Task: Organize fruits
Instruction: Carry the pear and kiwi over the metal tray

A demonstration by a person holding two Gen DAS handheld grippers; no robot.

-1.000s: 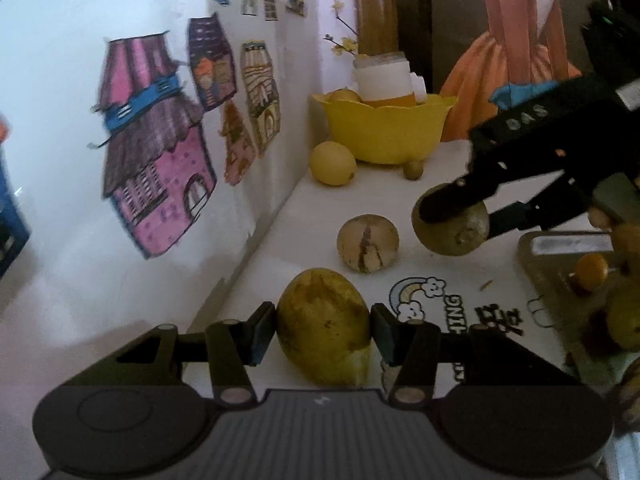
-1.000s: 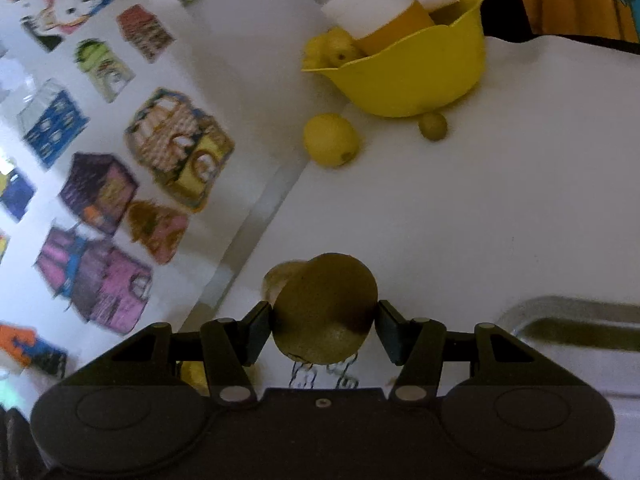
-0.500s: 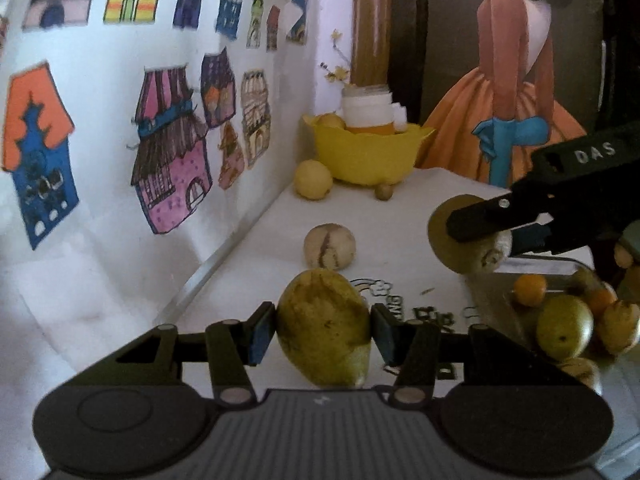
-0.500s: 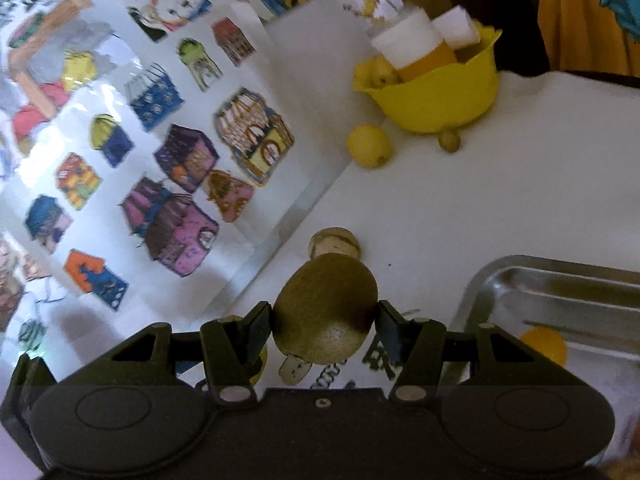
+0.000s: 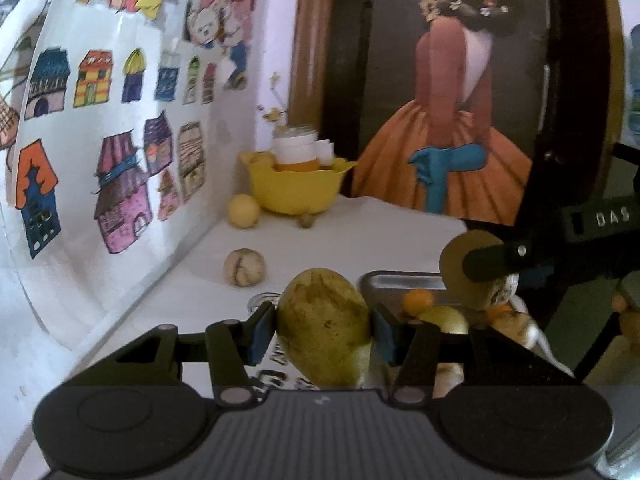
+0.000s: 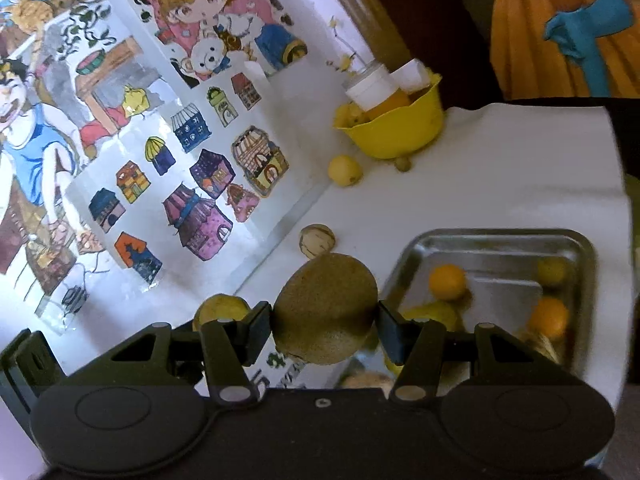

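Observation:
My left gripper [image 5: 323,328] is shut on a yellow-green mango [image 5: 324,326], held above the white table. My right gripper [image 6: 325,318] is shut on a brown kiwi [image 6: 326,308]; the left wrist view shows that kiwi [image 5: 456,264] over the steel tray [image 5: 400,280]. The steel tray [image 6: 576,244] holds an orange fruit [image 6: 447,282] and several other yellow and orange fruits. A round pale fruit [image 6: 317,240] lies on the table left of the tray. The mango [image 6: 220,310] shows below and left of the right gripper.
A yellow bowl [image 5: 296,190] with a white-capped jar stands at the far corner, with a lemon [image 5: 243,210] and a small green fruit [image 5: 307,220] in front of it. A wall with house drawings runs along the left. A painting leans behind the table.
Both grippers have risen and pulled back from the yellow bowl with their fruits still held. The tray and its fruits have come into both views.

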